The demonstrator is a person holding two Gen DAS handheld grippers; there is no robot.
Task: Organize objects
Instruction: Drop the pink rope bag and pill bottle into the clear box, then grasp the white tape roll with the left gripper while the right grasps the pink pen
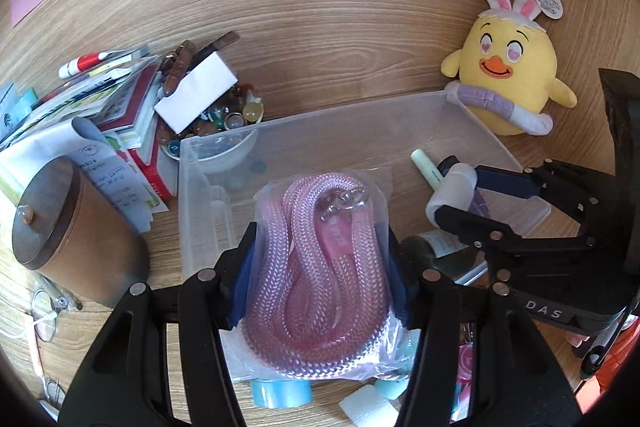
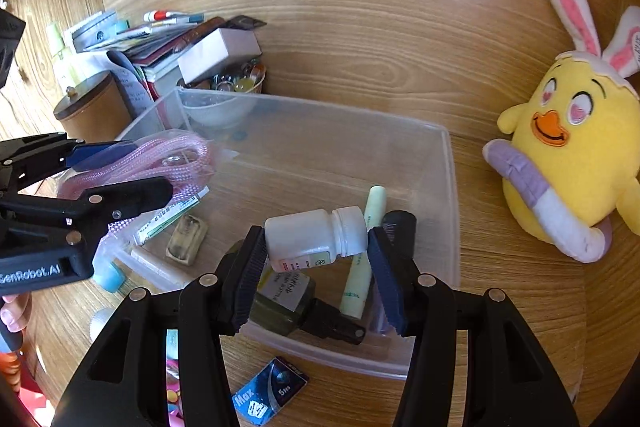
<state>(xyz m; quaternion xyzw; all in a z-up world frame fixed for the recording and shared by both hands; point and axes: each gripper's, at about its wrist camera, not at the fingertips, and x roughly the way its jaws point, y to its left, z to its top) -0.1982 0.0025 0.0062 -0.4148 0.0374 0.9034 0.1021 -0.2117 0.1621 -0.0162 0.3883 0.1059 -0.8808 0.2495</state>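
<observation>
A clear plastic bin [image 1: 320, 131] [image 2: 448, 187] stands on the wooden desk. My left gripper [image 1: 320, 247] is shut on a bagged coil of pink rope [image 1: 320, 267] [image 2: 168, 159], held over the bin's near left side. Over the bin's near right part, my right gripper [image 2: 316, 239] [image 1: 456, 195] is shut on a small white pill bottle [image 2: 316, 239] [image 1: 452, 187] lying sideways between the pads. Inside the bin lie a pale green tube [image 2: 366, 251] [image 1: 426, 167], a dark green bottle [image 2: 288, 299], a flat medicine box [image 2: 172, 219] and a small tan piece [image 2: 186, 239].
A yellow plush chick with rabbit ears [image 1: 508, 79] [image 2: 572, 155] leans at the right of the bin. Books, a bowl of beads [image 1: 224, 119] and a round brown lidded box [image 1: 76, 227] crowd the left. A blue packet [image 2: 268, 391] and tape rolls [image 1: 280, 391] lie near the front.
</observation>
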